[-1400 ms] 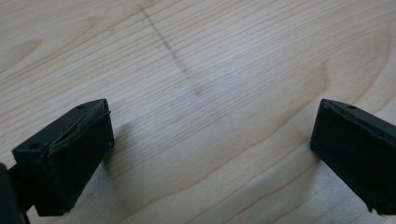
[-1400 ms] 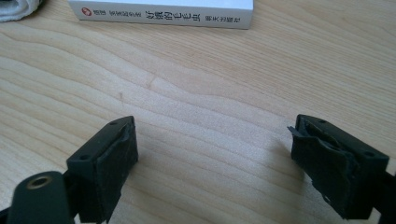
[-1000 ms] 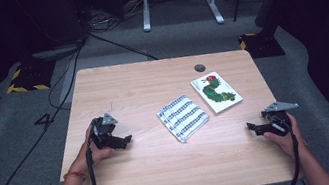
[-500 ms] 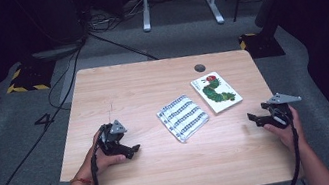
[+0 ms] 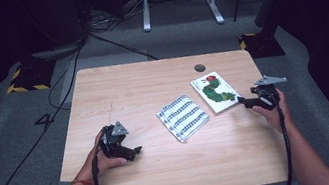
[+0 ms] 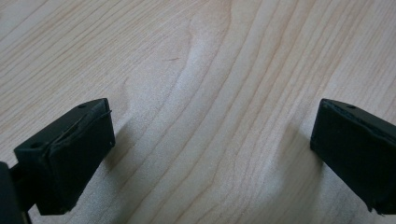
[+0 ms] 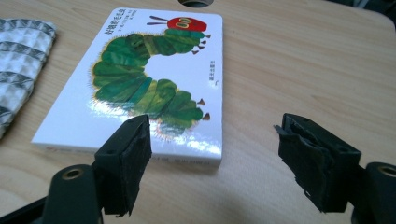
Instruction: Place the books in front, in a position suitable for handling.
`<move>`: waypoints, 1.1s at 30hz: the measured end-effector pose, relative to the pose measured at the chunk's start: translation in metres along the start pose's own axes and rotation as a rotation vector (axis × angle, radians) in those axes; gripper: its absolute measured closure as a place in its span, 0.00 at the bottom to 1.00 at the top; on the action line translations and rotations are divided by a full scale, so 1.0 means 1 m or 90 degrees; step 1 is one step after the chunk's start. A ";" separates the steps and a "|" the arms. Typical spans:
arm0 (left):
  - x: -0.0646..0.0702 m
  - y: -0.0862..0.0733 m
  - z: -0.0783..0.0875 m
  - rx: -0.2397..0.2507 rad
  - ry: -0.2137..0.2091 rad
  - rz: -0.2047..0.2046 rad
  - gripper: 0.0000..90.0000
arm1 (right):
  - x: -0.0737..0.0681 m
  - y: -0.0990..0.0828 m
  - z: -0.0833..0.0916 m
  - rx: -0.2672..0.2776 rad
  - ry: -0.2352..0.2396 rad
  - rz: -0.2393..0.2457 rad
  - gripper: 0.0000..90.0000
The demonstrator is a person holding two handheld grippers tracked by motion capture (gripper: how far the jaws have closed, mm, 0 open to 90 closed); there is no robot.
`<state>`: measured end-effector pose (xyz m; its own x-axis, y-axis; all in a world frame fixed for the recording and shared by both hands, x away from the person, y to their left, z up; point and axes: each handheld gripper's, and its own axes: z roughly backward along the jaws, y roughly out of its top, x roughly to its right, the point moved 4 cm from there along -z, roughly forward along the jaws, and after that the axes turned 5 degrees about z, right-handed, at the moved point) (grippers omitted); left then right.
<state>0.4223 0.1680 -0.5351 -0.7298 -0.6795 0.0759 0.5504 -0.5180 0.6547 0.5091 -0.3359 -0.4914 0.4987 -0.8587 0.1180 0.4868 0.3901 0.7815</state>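
Book (image 7: 154,79) near corner hidden behind right tongs (image 7: 212,161) jaw.

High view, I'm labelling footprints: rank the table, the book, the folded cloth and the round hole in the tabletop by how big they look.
1. Table, by far the largest.
2. Book and cloth: they look about alike, so I will not rank them.
3. Hole, smallest.

Brightly lit worktop (image 5: 150,82) from above, dark surroundings beyond; soft short shadows under hand-held gripper jaws in close views; white glare on glossy book (image 7: 140,84) cover; high view slightly soft, close views sharp
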 end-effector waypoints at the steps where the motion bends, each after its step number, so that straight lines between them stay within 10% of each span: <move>1: 0.000 0.000 0.000 0.000 -0.001 0.000 0.00 | -0.001 0.000 -0.004 -0.003 -0.007 0.009 0.29; 16: 0.001 -0.001 0.001 0.002 -0.004 -0.007 0.01 | 0.001 0.006 -0.040 -0.017 0.055 -0.050 0.28; 33: 0.005 0.011 -0.001 0.007 -0.039 0.006 0.18 | -0.011 0.004 -0.049 -0.034 0.106 -0.043 0.22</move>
<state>0.4251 0.1588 -0.5284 -0.7481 -0.6513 0.1273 0.5532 -0.5060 0.6618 0.5408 -0.3083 -0.5198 0.5734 -0.8183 -0.0393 0.5578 0.3548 0.7503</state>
